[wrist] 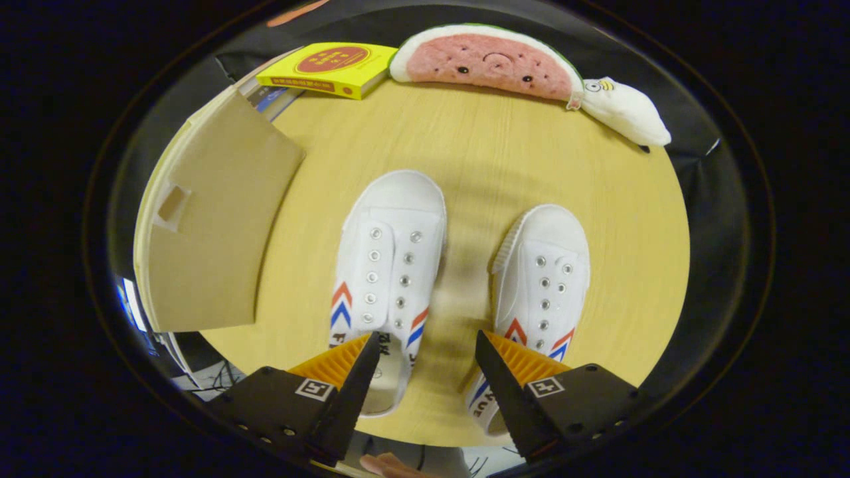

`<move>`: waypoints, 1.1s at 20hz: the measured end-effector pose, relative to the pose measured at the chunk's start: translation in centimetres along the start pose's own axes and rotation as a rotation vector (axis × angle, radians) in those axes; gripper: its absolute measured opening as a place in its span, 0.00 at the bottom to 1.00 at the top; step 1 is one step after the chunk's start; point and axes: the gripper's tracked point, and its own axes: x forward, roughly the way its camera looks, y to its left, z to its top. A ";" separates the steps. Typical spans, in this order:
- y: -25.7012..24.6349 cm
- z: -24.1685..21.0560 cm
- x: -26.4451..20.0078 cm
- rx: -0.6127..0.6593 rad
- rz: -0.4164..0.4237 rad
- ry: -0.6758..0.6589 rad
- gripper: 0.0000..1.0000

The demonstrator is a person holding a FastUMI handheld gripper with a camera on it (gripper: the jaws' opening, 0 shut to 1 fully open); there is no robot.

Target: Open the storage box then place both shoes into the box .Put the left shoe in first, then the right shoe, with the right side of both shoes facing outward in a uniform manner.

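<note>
Gripper view: hand-held gripper [427, 372] hovering with fingers spread wide, holding nothing. Both shoes on the wooden worktop [491, 166], neither boxed yet: left shoe [388, 265] centre frame, right shoe [541, 292] right of it. White canvas, metal eyelets, red-blue chevrons. Storage box [206, 232], plain cardboard, left of frame, flap apparently raised.

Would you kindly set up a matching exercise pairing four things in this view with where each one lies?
Things:
1. left shoe
2. right shoe
3. yellow book
4. storage box

Places:
A. at the table's far edge, beside the watermelon plush
B. heel beside the left finger
C. left of both shoes
D. heel under the right finger

The gripper is open over bare table.

Pairs: 1-B, 2-D, 3-A, 4-C
</note>
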 end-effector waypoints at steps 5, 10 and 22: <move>2.0 0.5 1.8 0.000 0.112 -0.032 0.59; 2.3 0.5 1.4 0.105 0.281 -0.042 0.07; 3.5 -1.9 -5.3 0.236 0.470 -0.138 0.00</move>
